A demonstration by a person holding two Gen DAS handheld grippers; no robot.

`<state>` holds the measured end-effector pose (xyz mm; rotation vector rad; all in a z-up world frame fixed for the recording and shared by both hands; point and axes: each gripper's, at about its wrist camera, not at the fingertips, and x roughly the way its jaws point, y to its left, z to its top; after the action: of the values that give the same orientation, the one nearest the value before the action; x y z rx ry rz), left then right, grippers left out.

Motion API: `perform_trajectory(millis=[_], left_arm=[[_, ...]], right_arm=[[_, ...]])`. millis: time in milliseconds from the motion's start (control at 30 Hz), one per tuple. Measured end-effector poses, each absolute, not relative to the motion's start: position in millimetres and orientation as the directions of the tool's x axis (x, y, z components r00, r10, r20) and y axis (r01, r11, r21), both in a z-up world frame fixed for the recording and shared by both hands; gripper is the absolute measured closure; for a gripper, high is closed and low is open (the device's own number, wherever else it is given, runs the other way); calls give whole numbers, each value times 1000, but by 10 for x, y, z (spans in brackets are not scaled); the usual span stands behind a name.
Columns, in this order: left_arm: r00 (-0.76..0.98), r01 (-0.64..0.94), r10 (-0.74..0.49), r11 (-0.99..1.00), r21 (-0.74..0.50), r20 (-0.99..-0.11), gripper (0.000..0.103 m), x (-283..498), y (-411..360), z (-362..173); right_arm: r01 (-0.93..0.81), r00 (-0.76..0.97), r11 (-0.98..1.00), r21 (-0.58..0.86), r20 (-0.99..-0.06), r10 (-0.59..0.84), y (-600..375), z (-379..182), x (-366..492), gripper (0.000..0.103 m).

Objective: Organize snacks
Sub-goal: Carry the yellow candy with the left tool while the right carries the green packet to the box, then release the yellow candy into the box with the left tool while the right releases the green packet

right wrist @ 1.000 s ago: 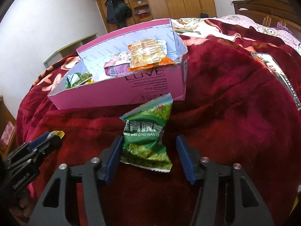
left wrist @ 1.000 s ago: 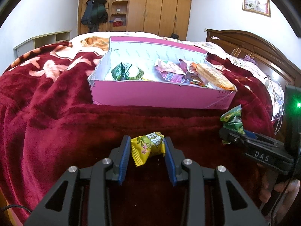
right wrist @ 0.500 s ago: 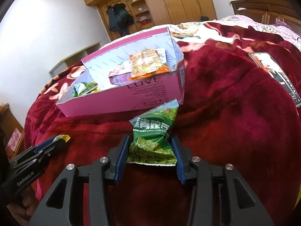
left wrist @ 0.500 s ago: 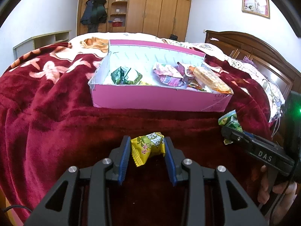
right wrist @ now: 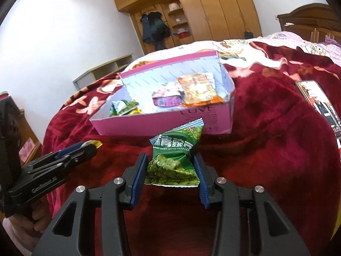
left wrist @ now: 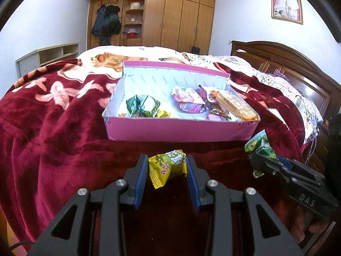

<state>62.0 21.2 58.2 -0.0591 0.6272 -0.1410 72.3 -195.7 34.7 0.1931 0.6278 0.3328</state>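
Observation:
A pink box point(left wrist: 179, 131) with several snack packets inside sits on a red blanket; it also shows in the right wrist view point(right wrist: 162, 123). My left gripper point(left wrist: 166, 166) is shut on a yellow flowered candy packet point(left wrist: 168, 166), held above the blanket in front of the box. My right gripper point(right wrist: 171, 166) is shut on a green pea snack packet point(right wrist: 174, 157), lifted just in front of the box's right end. The green packet also shows in the left wrist view point(left wrist: 261, 149), and the left gripper's tip shows in the right wrist view point(right wrist: 85, 149).
The red blanket point(left wrist: 53, 132) covers the bed. A phone point(right wrist: 317, 102) lies on the blanket to the right of the box. A wooden headboard point(left wrist: 287, 64) stands at the right, a wardrobe point(left wrist: 170, 17) at the back.
My right gripper has closed on the green pea packet and lifted it. Both grippers have risen, so the box's inside shows more. The left gripper still holds the yellow packet.

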Motion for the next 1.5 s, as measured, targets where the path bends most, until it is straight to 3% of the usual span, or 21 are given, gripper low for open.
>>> perform_trajectory(millis=[767, 1500], left_arm=[[837, 138, -165, 986, -90, -522, 66, 1151, 94, 932], [814, 89, -110, 994, -65, -570, 66, 1963, 113, 730]], right_arm=[[-320, 785, 917, 237, -476, 397, -1844, 770, 1078, 59], [-317, 753, 924, 214, -535, 383, -1699, 647, 1770, 59]])
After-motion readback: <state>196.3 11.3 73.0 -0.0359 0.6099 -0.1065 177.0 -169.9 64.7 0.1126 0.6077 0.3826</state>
